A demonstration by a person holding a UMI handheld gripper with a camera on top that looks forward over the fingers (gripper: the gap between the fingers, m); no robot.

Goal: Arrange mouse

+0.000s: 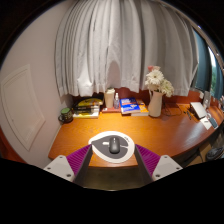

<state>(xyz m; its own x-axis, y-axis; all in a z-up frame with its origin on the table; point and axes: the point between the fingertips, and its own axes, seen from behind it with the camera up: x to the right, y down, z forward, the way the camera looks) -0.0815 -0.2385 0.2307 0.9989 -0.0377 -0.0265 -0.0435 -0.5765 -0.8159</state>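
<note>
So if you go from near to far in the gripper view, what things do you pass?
Gripper, open → mouse on its white mat, just ahead of the fingers → vase of flowers → white curtains.

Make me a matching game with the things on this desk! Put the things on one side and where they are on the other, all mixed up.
Things:
1. dark grey computer mouse
2. tan vase of white flowers
3. round white mouse pad
4. blue book

Places:
A. under the mouse
B. just left of the vase
C. between the open gripper fingers
D. far side of the desk, right of the book

Pairs: 1-C, 2-D, 3-A, 4-B
</note>
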